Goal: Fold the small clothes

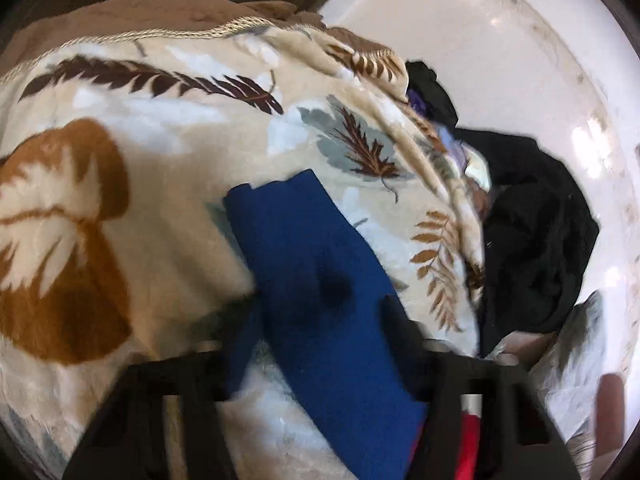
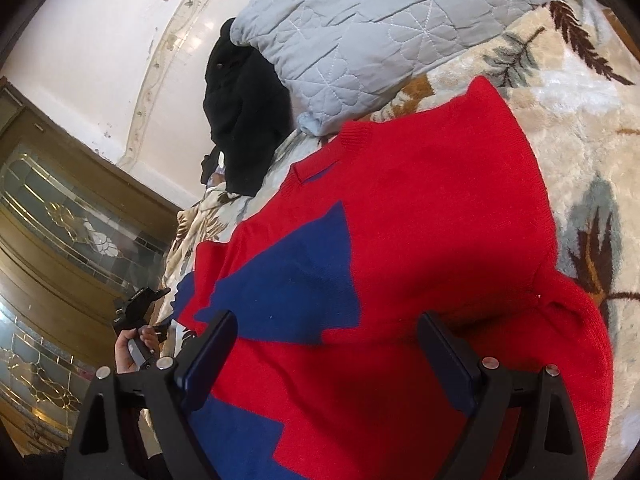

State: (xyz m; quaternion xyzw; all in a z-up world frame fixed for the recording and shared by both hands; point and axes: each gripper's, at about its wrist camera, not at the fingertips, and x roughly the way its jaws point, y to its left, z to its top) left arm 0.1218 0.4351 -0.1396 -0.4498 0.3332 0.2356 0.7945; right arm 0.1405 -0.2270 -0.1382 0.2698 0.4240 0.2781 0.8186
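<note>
Both claws were checked first. Right claw [image 2: 326,344] stood with its jaws wide apart at the lower centre of the right wrist frame, poised over the red and blue sweater [image 2: 400,240], nothing between them. Left claw [image 1: 320,324] sat at the bottom centre of the left wrist frame; motion blur obscured its fingers, and whether it was apart or clamped on the blue sleeve [image 1: 320,272] running between them could not be told.

Largest item: a cream leaf-patterned blanket [image 1: 140,160] filled most of the left wrist frame and the right edge of the right wrist frame. The sweater lay spread flat on it, occupying the centre of the right wrist frame, collar toward the upper centre. A grey quilted cover [image 2: 380,28] lay across the top of that frame. A black garment [image 2: 240,116] was heaped just left of it, touching it. The person's left hand [image 2: 130,350] appeared at the lower left, gripping a handle.
</note>
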